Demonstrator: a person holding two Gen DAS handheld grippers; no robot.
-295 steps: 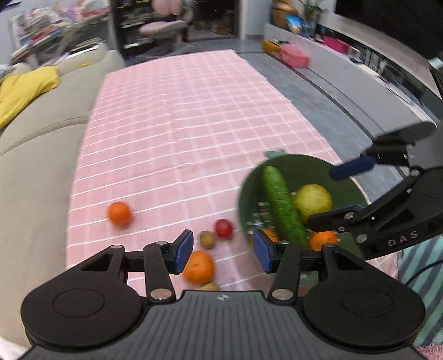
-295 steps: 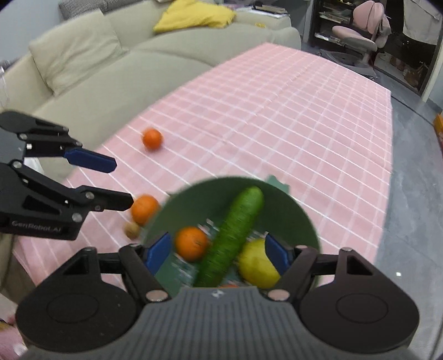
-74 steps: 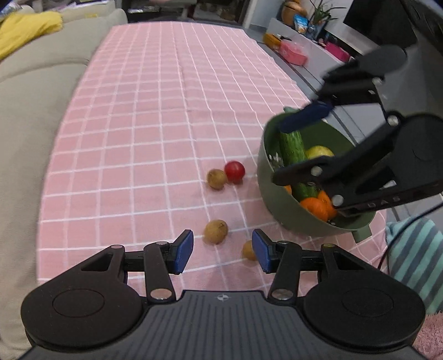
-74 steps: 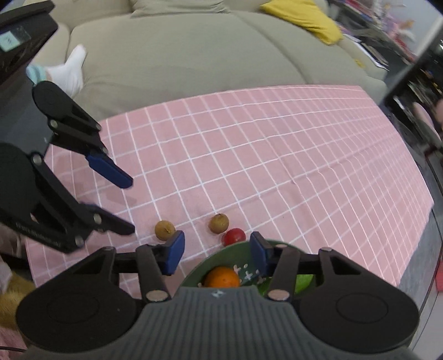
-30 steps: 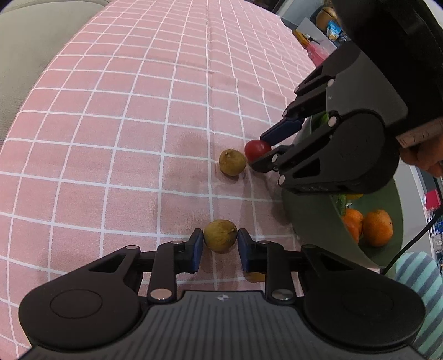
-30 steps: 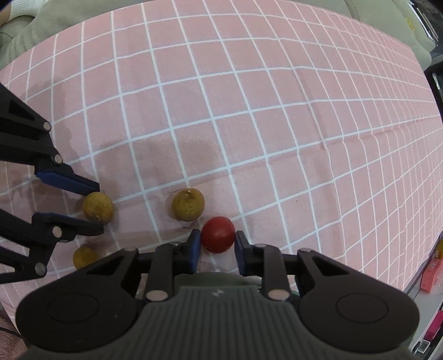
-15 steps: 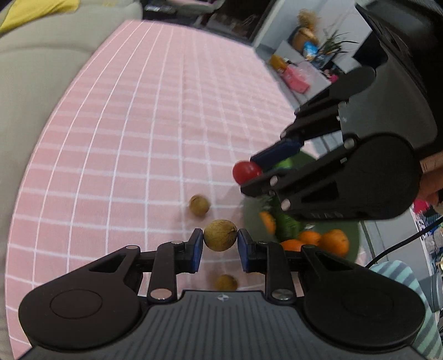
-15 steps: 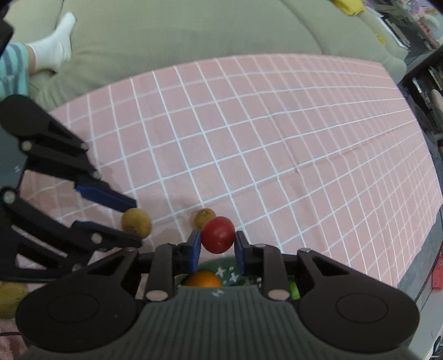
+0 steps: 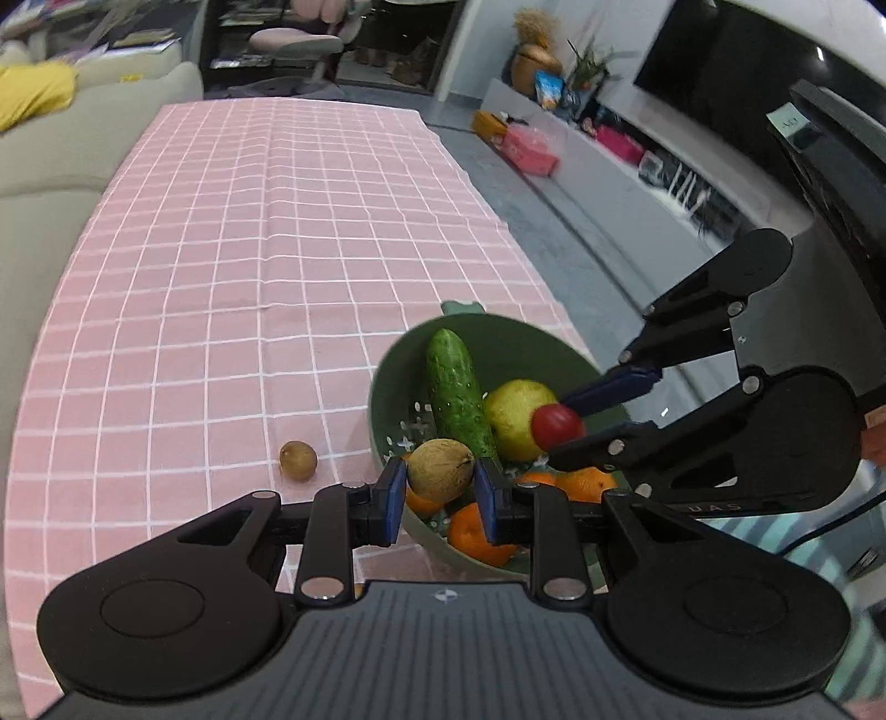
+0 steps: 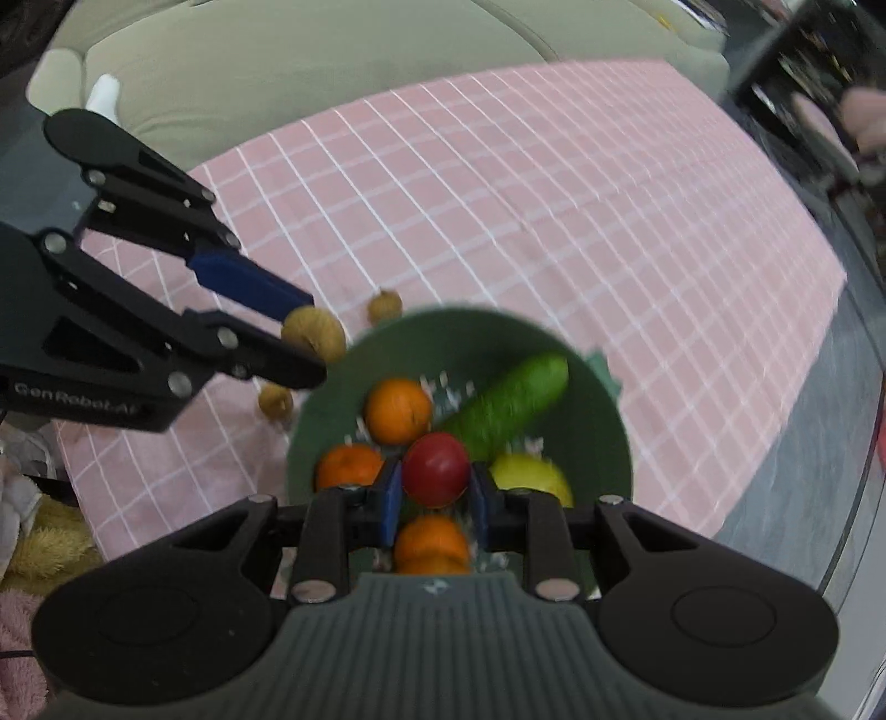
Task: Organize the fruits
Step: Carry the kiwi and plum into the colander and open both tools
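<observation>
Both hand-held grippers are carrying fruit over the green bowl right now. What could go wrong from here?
1. The right hand-held gripper and left hand-held gripper converge on the same green bowl; their fingers may collide.
2. The red fruit released from above may bounce off the oranges and roll out.
3. The left one's brown fruit hangs near the rim and may miss. Two more brown fruits lie beside the bowl, easily knocked.

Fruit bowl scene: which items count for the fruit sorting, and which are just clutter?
Job:
- green bowl holding cucumber, yellow fruit, oranges
- brown fruit in left gripper
- red fruit in right gripper
- two loose brown fruits on the cloth

Lying about:
- sofa
- yellow cushion
- office chair
</observation>
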